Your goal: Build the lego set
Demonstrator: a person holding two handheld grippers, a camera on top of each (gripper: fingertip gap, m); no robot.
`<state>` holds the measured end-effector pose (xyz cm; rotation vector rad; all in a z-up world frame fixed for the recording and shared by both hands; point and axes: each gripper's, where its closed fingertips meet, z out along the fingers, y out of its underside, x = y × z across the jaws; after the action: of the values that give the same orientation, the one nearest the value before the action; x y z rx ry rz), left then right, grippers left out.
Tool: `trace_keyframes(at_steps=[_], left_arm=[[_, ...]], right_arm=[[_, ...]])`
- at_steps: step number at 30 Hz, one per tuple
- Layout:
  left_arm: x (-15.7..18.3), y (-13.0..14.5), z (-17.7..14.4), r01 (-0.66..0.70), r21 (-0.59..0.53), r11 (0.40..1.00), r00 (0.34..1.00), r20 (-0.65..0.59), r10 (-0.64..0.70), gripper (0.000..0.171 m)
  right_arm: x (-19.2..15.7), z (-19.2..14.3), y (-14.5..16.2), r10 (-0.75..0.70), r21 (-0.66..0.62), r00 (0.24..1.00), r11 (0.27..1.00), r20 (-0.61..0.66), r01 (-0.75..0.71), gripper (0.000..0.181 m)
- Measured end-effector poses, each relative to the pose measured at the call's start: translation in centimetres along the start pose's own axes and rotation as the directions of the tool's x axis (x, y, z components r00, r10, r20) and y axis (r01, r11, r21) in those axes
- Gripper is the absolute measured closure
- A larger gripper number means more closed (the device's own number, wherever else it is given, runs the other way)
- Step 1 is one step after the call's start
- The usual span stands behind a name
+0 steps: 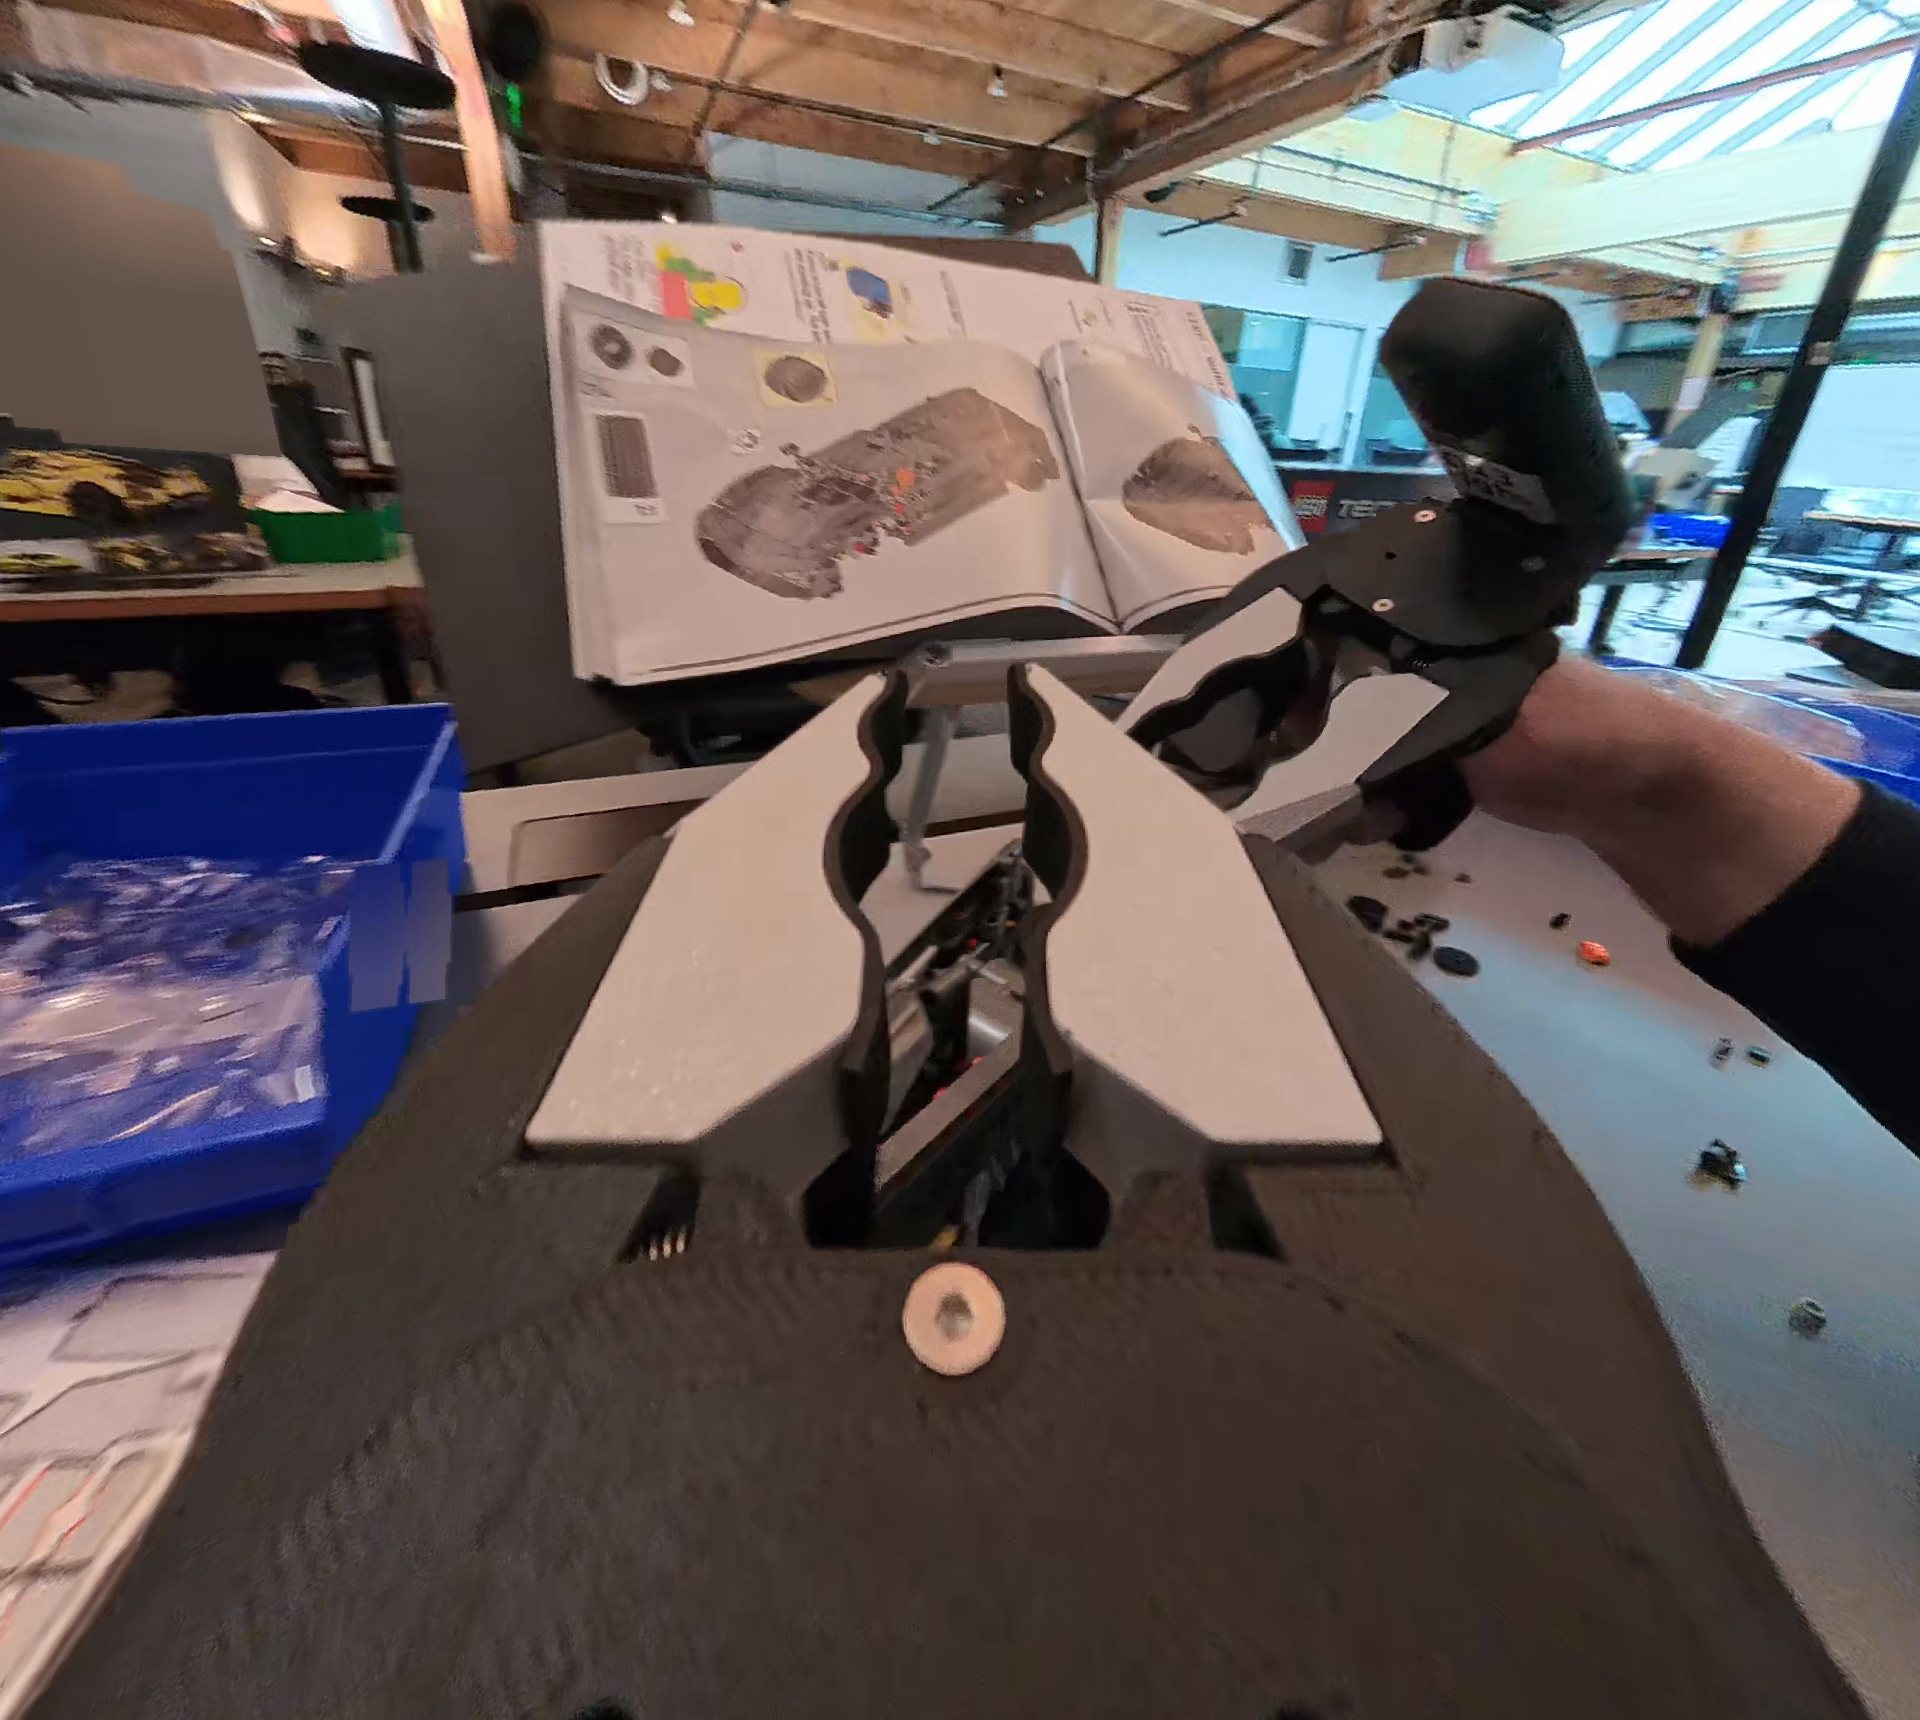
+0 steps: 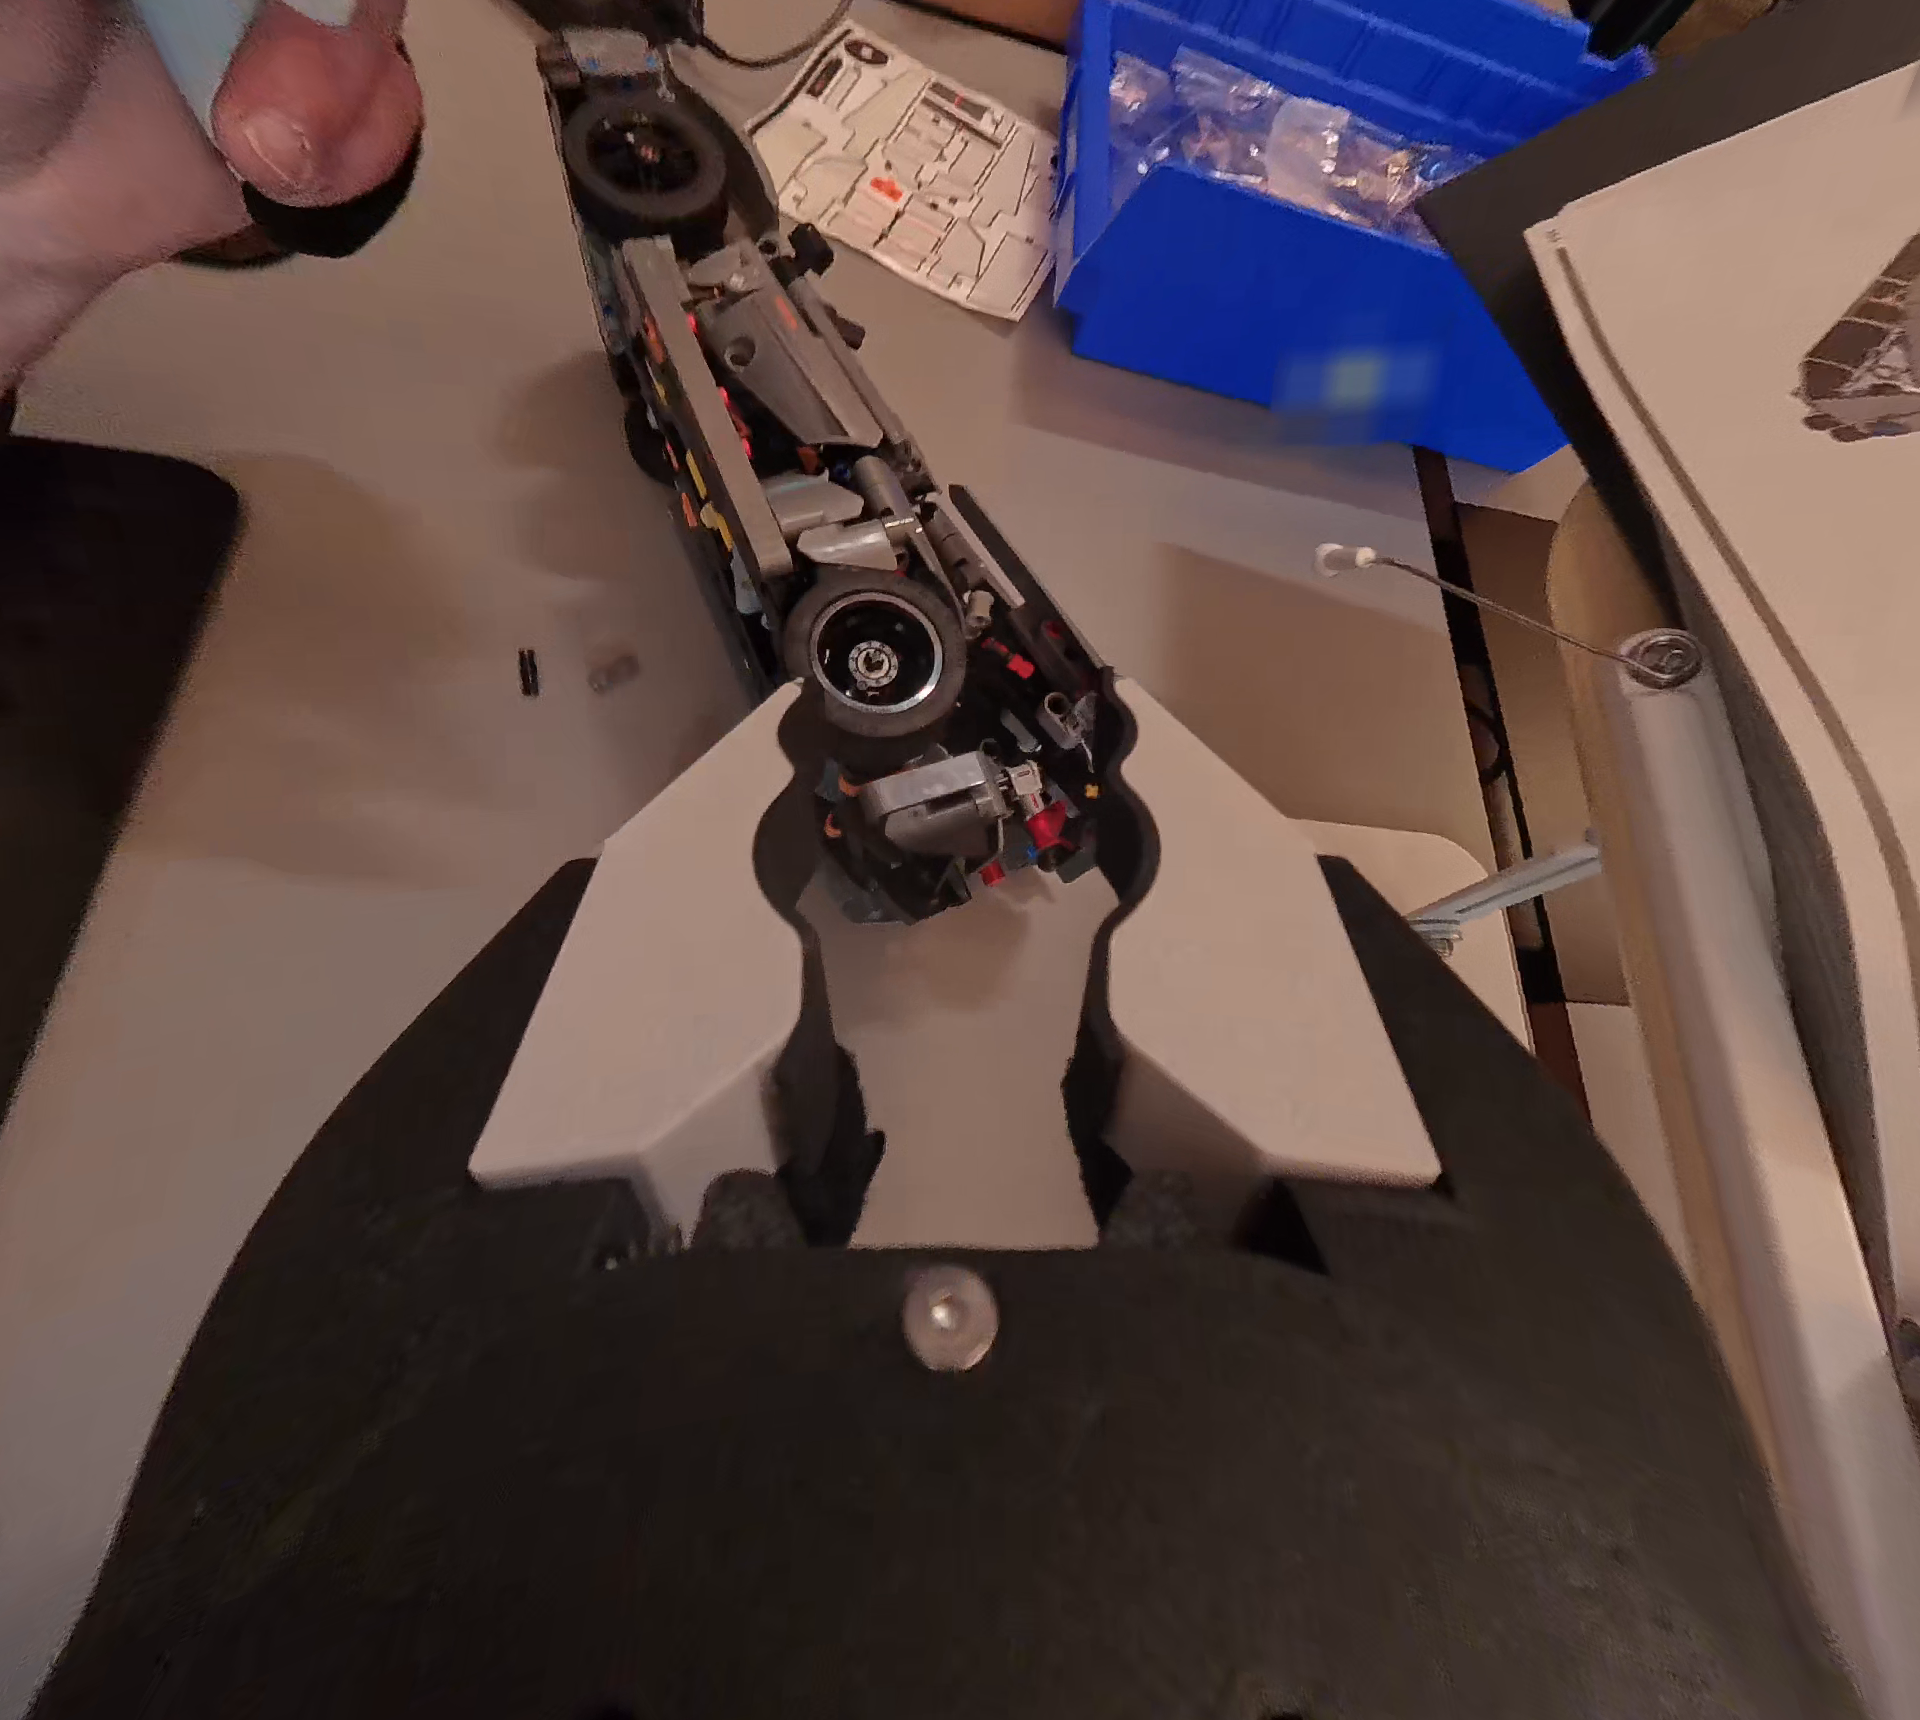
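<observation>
the right gripper [image 2: 956,725] is spreading its 2 fingers wide around the near end of the lego car [image 2: 831,548], not clamping it. the left gripper [image 1: 961,704] is showing a narrow gap, and whether it is gripping the car [image 1: 956,1026] below it i cannot tell. the model is lying on its side on the grey table [image 2: 364,787], with a blue bin [image 2: 1278,299] of bagged parts and an open instruction book [image 1: 831,475] nearby.

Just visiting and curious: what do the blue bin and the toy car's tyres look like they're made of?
The blue bin looks like hard moulded plastic: even colour, a slight sheen, ribbed walls. The tyres on the toy car look like matt black rubber, dull beside the glossy hub, though from these views they could be soft plastic.
</observation>
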<state>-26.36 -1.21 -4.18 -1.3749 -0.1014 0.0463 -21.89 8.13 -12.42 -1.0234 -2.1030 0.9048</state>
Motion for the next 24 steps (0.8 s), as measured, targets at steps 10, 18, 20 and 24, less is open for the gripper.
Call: trace_keyframes(at_steps=[10, 18, 20, 24], left_arm=[[-4.7, 3.5, -7.0, -0.111, -0.157, 0.981, 0.959, 0.242, 0.147, 0.141], [-5.4, 9.6, -7.8, -0.161, -0.354, 0.921, 0.929, 0.262, 0.263, 0.112], [-5.3, 10.2, -7.7, -0.218, -0.377, 0.900, 0.912, 0.250, 0.325, 0.107], [-5.6, 10.1, -8.0, -0.267, -0.386, 0.883, 0.889, 0.254, 0.380, 0.106]], right_arm=[[-0.3, 0.2, -1.8, 0.004, 0.023, 0.999, 1.000, -0.043, -0.003, 0.135], [-0.4, 0.4, -2.0, 0.061, 0.051, 0.998, 0.997, -0.015, -0.060, 0.136], [-0.6, 0.8, -1.9, 0.036, 0.038, 0.999, 0.999, -0.024, -0.035, 0.137], [-1.8, 1.5, -3.1, 0.038, 0.049, 0.999, 0.998, 0.007, -0.038, 0.136]])
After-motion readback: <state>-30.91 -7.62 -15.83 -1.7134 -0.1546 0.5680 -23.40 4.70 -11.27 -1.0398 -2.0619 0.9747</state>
